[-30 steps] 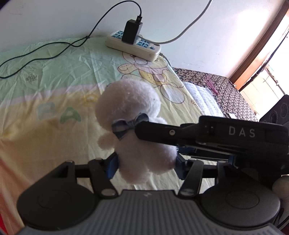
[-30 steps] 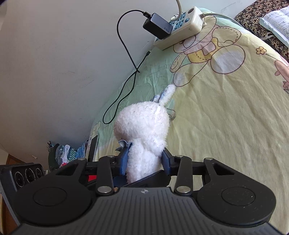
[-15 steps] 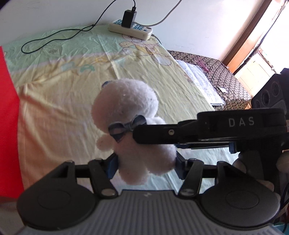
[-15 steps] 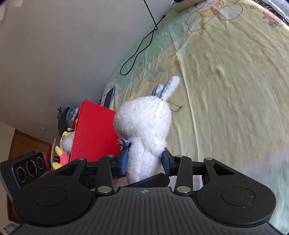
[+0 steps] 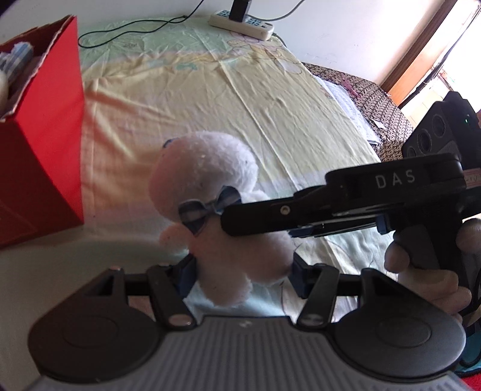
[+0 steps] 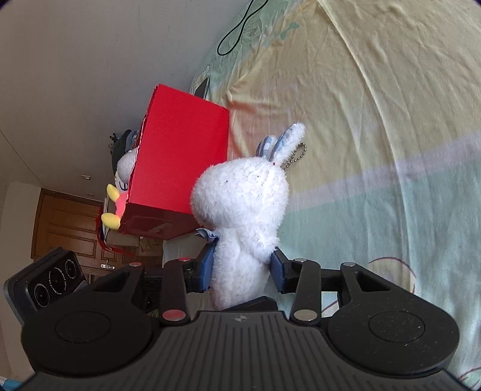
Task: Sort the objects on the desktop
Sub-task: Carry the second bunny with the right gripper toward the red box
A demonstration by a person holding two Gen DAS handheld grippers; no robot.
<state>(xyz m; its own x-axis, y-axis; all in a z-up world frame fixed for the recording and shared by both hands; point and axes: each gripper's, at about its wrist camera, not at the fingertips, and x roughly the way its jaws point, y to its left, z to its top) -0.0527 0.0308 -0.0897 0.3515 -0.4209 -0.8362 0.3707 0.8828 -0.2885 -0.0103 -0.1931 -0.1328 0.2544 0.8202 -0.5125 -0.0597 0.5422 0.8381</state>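
A white plush rabbit [image 5: 210, 192] with a blue bow is held above the yellow-green bedsheet. My left gripper [image 5: 242, 272] is shut on its lower body. My right gripper [image 6: 242, 267] is also shut on the same rabbit [image 6: 243, 198]; its black body crosses the left wrist view from the right [image 5: 345, 204]. A red box [image 5: 39, 144] stands at the left on the sheet. In the right wrist view the red box [image 6: 180, 156] sits just behind the rabbit and holds other plush toys [image 6: 120, 180].
A power strip [image 5: 240, 22] with a black charger lies at the far edge by the wall, its cable [image 5: 135, 27] trailing left. Papers on a dark patterned cover [image 5: 360, 90] lie beyond the sheet at the right. A wooden door [image 6: 69, 222] stands behind the box.
Both grippers have carried the rabbit back and left, away from the power strip. The red box has come into view and now stands close beside the rabbit.
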